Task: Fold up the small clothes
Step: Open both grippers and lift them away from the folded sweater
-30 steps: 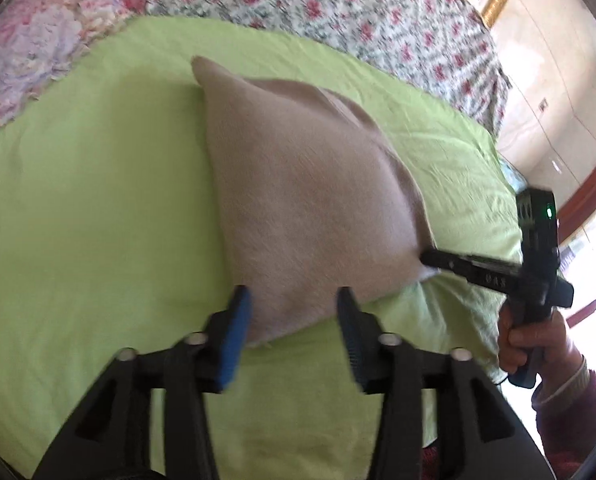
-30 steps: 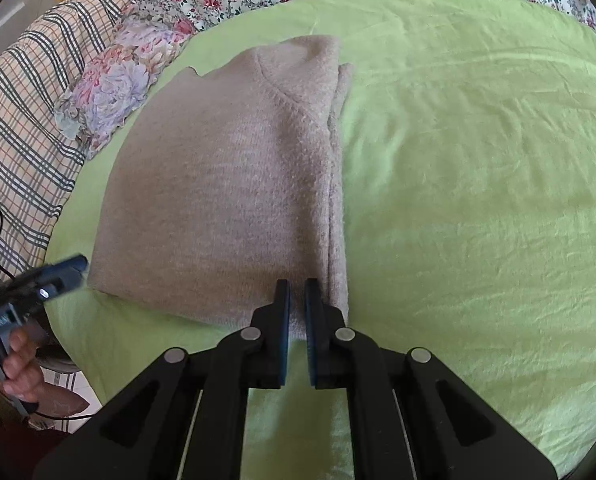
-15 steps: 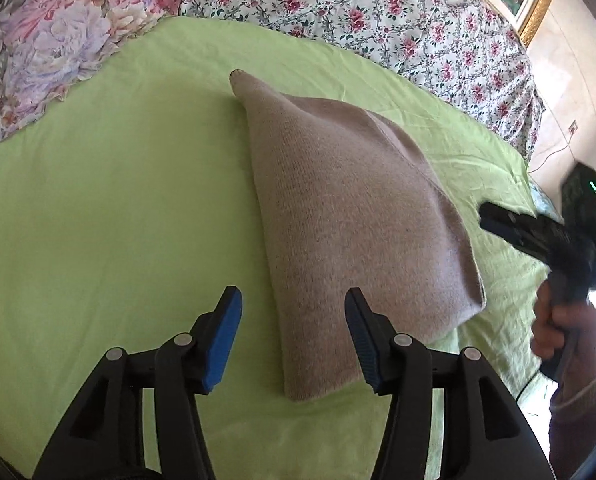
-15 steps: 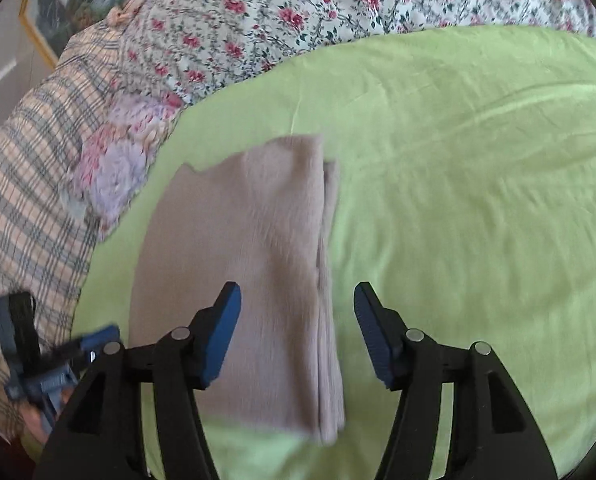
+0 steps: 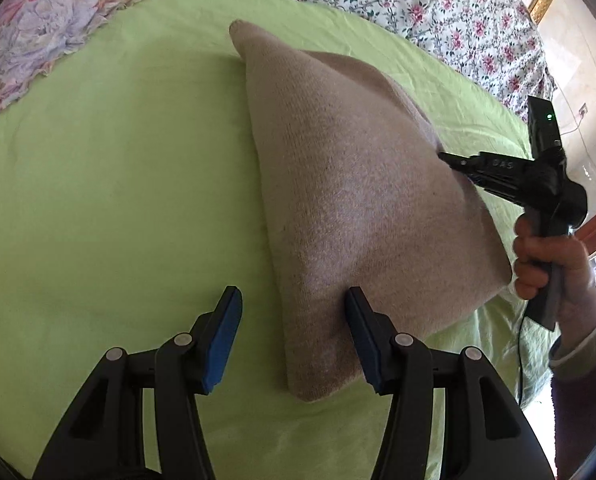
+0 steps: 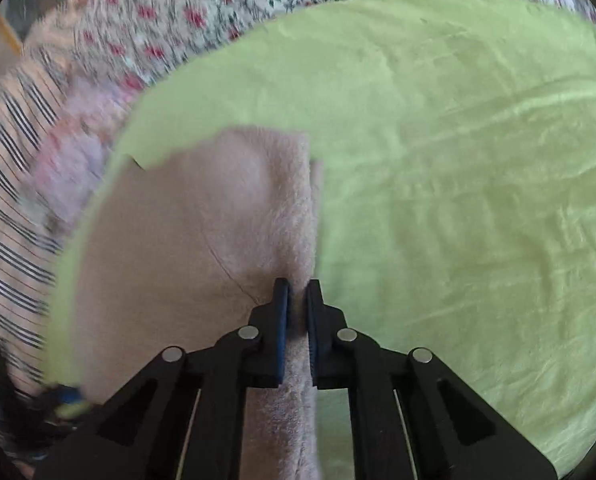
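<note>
Left wrist view: the left hand-held gripper [image 5: 294, 330] points steeply down, jaws apart over the folded sweater's [image 5: 362, 200] near corner on the green bed sheet [image 5: 118, 180]. Right hand-held gripper [image 6: 297, 312], held in a hand [image 5: 546, 256], pinches the sweater's right edge; its lettering is unreadable.

Our grippers [image 5: 294, 332] are black with blue pads [image 5: 222, 344] and silver screws [image 5: 402, 339]; our dark purple sleeve [image 5: 586, 408] has a grey cuff [image 5: 582, 344].
</note>
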